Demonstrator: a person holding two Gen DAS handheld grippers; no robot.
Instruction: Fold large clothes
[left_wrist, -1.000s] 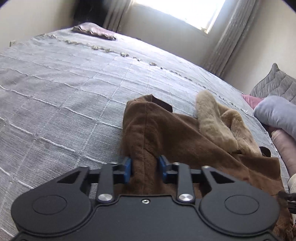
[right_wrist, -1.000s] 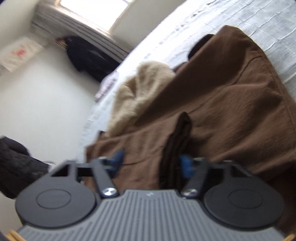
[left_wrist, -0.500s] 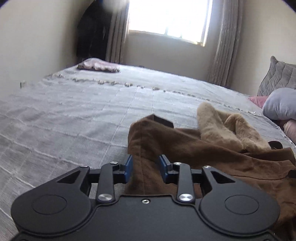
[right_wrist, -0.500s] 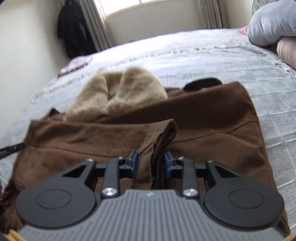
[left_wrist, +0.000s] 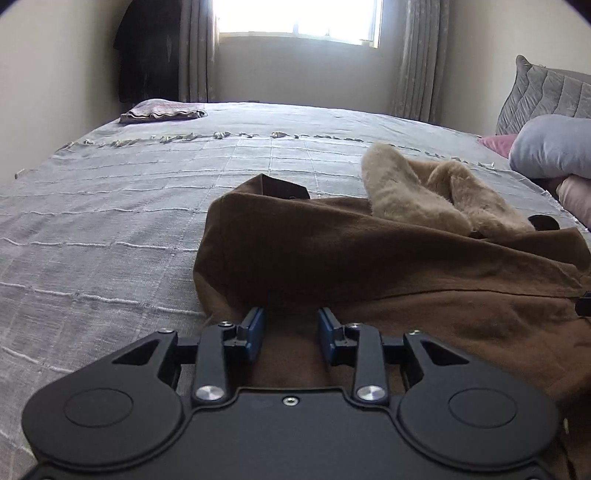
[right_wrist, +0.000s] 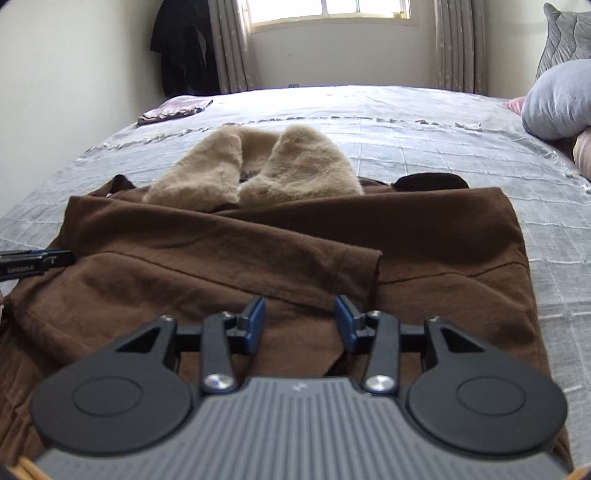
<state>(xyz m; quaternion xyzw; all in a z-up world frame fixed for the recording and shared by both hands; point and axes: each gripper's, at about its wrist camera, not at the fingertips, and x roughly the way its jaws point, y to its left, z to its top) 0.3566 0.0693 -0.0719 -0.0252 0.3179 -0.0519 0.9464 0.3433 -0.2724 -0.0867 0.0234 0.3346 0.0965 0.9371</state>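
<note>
We hold both grippers with fingers apart and gripping nothing, the left gripper (left_wrist: 290, 334) and right gripper (right_wrist: 300, 323) low over the near hem of the brown fur-collared coat (right_wrist: 280, 236), whose long axis runs away across the grey bedspread (left_wrist: 110, 229).

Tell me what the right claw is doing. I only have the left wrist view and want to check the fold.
Observer: The right claw is open and holds nothing. It sits low over the brown coat.
Operator: Where does the folded flap end?
Observer: The flap's end lies flat across the coat's front, just ahead of that claw's fingers.
Operator: And the coat's right side?
Observer: Its right edge runs fairly straight along the grey bedspread.
</note>
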